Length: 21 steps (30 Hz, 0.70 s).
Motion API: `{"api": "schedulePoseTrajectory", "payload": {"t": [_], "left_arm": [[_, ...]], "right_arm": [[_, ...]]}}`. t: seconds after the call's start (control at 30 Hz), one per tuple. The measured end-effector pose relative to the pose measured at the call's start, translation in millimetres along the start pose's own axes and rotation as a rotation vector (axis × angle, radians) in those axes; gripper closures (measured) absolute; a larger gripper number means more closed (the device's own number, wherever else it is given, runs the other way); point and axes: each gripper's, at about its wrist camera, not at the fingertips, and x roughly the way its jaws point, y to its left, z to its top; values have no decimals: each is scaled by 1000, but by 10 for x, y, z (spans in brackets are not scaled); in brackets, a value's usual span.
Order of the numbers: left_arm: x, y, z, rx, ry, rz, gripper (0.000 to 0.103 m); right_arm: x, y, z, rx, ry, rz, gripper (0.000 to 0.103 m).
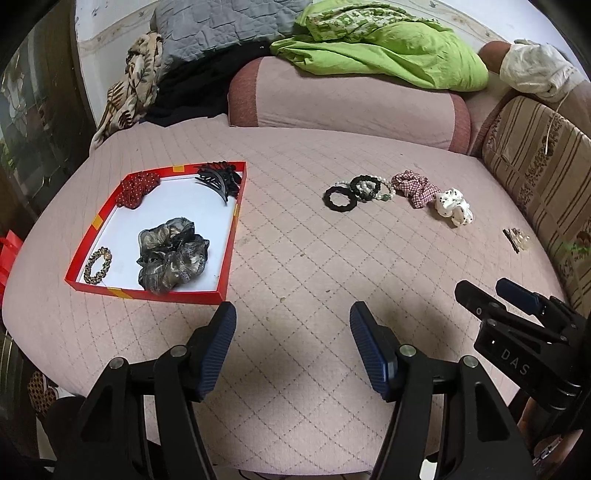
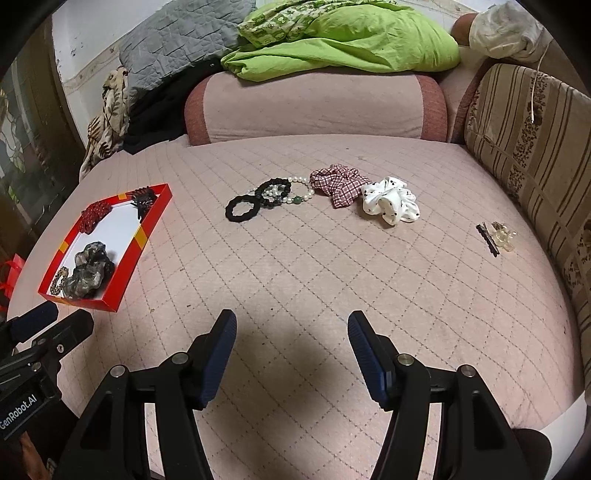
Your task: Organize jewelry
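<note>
A red tray [image 1: 232,236] [image 2: 142,232] with a white floor lies on the pink quilted bed. It holds a grey-black scrunchie [image 1: 171,254] [image 2: 88,273], a red dotted scrunchie [image 1: 136,188], a black claw clip [image 1: 221,179] and a gold beaded bracelet [image 1: 98,266]. Loose on the bed lie a black hair tie [image 1: 339,198] [image 2: 242,208], a pearl bracelet [image 2: 301,192], a checked scrunchie [image 1: 415,188] [image 2: 338,184], a white dotted scrunchie [image 1: 453,206] [image 2: 391,201] and small clips [image 1: 515,238] [image 2: 496,236]. My left gripper [image 1: 293,319] and right gripper [image 2: 291,326] hover open and hold nothing.
A pink bolster [image 1: 347,99] lies at the back with a green cloth [image 1: 388,51] and a grey quilt [image 1: 221,29] behind it. A striped cushion [image 1: 539,173] lines the right side. The right gripper [image 1: 496,295] shows in the left wrist view.
</note>
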Motion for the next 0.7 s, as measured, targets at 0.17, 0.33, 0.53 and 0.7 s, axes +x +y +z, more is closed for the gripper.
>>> {"api": "schedulePoseTrajectory", "payload": {"t": [0.17,0.33,0.53,0.7], "left_arm": [[-51,-38,-18,15,-18,13,40],[-62,-71,-31,27,-21,19,40],[-53,-96,-51,39,-17,22,40],[-23,-106,-67,46,-6,24,40]], "right_arm": [[-18,-14,-5,1,-5,-5,33],[-25,-30,-21,3,-5,-6,33],[-27,-37,-27,5,-5,-7,32],[-3,-48,-46,8,1,-9,32]]}}
